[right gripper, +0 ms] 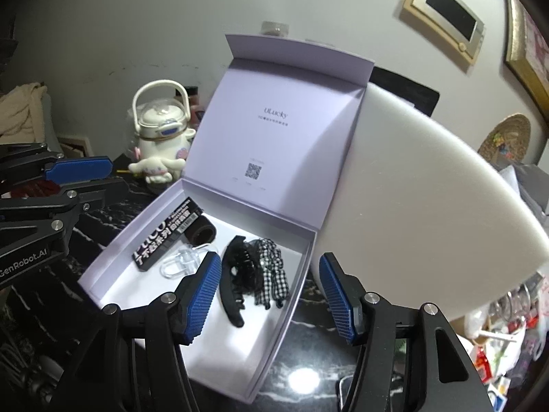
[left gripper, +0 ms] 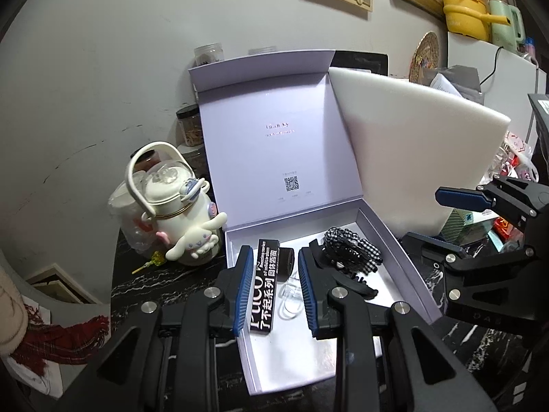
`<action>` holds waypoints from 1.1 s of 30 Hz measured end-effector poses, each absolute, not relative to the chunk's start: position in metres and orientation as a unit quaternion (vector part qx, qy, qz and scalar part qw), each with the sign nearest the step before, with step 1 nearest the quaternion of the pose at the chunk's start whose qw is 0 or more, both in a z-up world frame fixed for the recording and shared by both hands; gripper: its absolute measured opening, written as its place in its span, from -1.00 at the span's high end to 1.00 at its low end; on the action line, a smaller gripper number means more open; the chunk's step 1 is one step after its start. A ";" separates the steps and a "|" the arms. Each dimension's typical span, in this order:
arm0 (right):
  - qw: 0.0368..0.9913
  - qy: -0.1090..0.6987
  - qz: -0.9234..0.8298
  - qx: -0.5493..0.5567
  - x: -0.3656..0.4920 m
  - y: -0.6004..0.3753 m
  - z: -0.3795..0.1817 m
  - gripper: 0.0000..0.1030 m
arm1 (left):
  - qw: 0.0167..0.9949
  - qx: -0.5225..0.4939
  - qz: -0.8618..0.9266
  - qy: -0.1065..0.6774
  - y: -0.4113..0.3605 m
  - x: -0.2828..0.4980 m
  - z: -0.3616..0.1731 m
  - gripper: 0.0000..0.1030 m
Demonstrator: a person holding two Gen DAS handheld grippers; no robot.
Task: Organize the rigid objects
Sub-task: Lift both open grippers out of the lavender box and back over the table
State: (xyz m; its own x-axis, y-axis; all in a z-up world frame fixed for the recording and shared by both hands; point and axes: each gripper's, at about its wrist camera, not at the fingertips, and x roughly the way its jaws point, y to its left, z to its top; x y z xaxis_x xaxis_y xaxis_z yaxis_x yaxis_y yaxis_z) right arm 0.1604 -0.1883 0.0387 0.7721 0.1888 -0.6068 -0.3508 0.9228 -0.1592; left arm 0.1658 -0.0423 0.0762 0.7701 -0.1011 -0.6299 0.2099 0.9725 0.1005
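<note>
**Both tongs empty above the open gift box**

In the left wrist view, the left tongs (left gripper: 274, 254) hang over the near-left part of a lilac gift box (left gripper: 387, 240) that stands on the black marbled bench (left gripper: 137, 285). Their blue pads stand a narrow gap apart and grip nothing; what shows between them lies on the box floor below. There a black carton with white lettering (left gripper: 262, 295) lies along the left wall, with a short black roll (left gripper: 286, 261) just beside its far end and a clear plastic clip (left gripper: 290, 300) near it. To the right lie a black-and-white gingham hair tie (left gripper: 353, 250) and a black claw clip (left gripper: 357, 288), touching each other. The box lid (left gripper: 267, 137) stands up behind, and a white foam slab (left gripper: 411, 144) leans at the box's right side. A white cartoon-dog bottle (left gripper: 182, 219) stands on the bench left of the box. The right tongs (left gripper: 425, 216) reach in from the right edge, pads well apart and empty.

In the right wrist view, the right tongs hang over the box's near-right corner, wide open, with the claw clip and hair tie seen in the gap but lying flat in the box, untouched. The carton, roll and clear clip lie further left. The left tongs show side-on at the left edge, above the bench, clear of the box.
</note>
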 end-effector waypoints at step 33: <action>0.940 0.290 0.151 -0.098 0.045 -0.199 0.035 -0.65 | 0.939 0.042 -0.091 0.330 -0.028 0.059 0.073 -0.68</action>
State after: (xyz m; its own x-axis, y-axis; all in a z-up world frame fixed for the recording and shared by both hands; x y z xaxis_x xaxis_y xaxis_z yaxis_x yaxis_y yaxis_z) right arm 0.0453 -0.1992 0.0350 0.7864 0.2272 -0.5744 -0.3407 0.9352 -0.0965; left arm 0.0592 -0.0276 0.0725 0.7652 -0.1437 -0.6276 0.1993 0.9798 0.0187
